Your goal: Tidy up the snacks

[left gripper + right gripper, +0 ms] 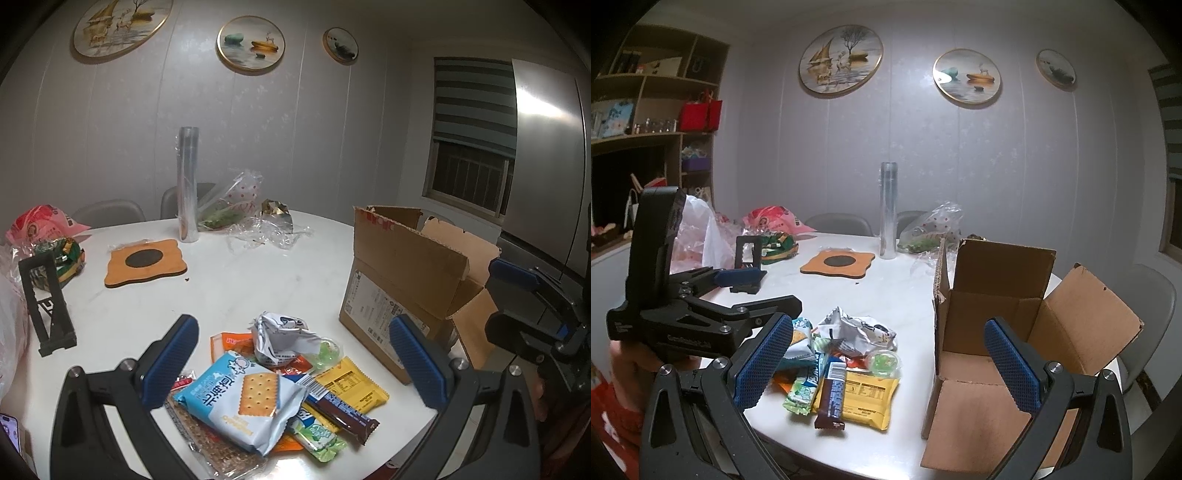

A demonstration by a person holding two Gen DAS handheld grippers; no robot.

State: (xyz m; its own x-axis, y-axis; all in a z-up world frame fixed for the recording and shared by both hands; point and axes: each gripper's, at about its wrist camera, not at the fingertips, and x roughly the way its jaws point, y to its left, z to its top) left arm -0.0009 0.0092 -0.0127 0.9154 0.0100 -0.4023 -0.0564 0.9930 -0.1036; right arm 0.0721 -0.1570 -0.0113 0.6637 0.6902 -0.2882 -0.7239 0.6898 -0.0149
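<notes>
A pile of snacks lies at the near edge of the white table (236,280): a blue cracker pack (243,402), a brown chocolate bar (340,410), a yellow pack (351,384), a crumpled white wrapper (280,336) and a green candy pack (317,435). An open cardboard box (406,280) stands to their right; its inside (990,332) looks empty. My left gripper (295,365) is open and empty above the pile. My right gripper (890,365) is open and empty, between the pile and the box. The chocolate bar (833,395) and yellow pack (871,398) show in the right wrist view.
An orange coaster (146,262), a black stand (46,299), a clear roll (188,184), plastic bags (243,206) and a pink bag (40,225) sit farther back. Chairs stand behind the table. Shelves (653,110) are at the left.
</notes>
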